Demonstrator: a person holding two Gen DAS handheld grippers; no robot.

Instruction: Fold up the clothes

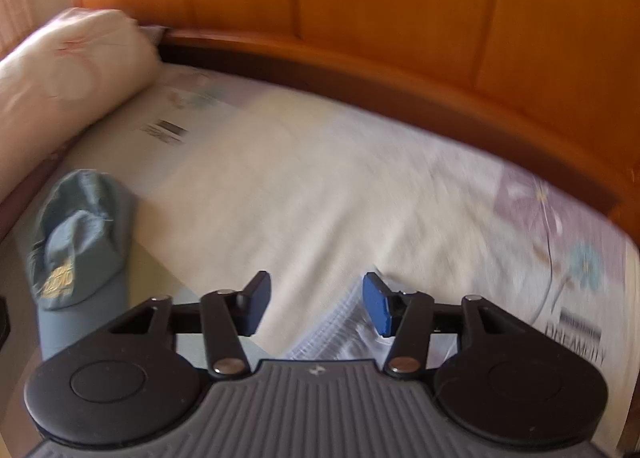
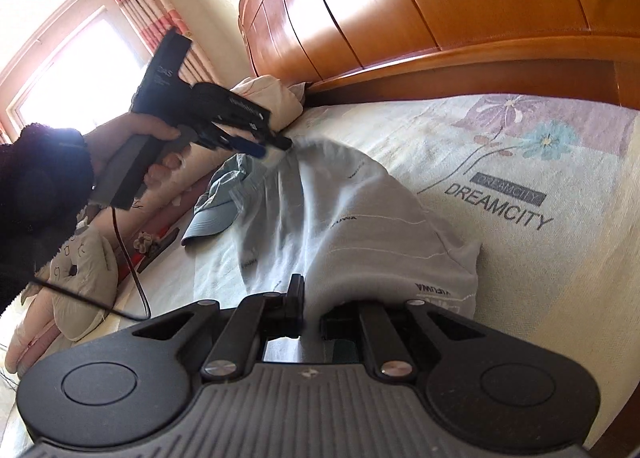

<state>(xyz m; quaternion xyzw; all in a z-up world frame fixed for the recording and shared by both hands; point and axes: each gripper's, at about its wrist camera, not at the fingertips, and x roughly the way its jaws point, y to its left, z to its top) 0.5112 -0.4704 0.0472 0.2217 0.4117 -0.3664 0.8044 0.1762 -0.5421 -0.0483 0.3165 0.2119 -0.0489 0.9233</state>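
A pale grey garment (image 2: 340, 214) with small printed words lies bunched on the bed. My right gripper (image 2: 312, 310) is shut on its near edge and lifts the cloth in a ridge. My left gripper (image 1: 316, 306) is open, its blue pads (image 1: 376, 308) wide apart; a striped bit of the garment (image 1: 340, 322) lies just under them. In the right wrist view the left gripper (image 2: 272, 146) hovers at the garment's far end, held by a hand in a dark sleeve.
A blue cap (image 1: 76, 242) lies left of the garment, also in the right wrist view (image 2: 218, 210). The printed bedsheet (image 2: 520, 194) covers the bed. A rolled quilt (image 1: 68, 74) lies at left. The orange wooden headboard (image 1: 400, 18) rises behind.
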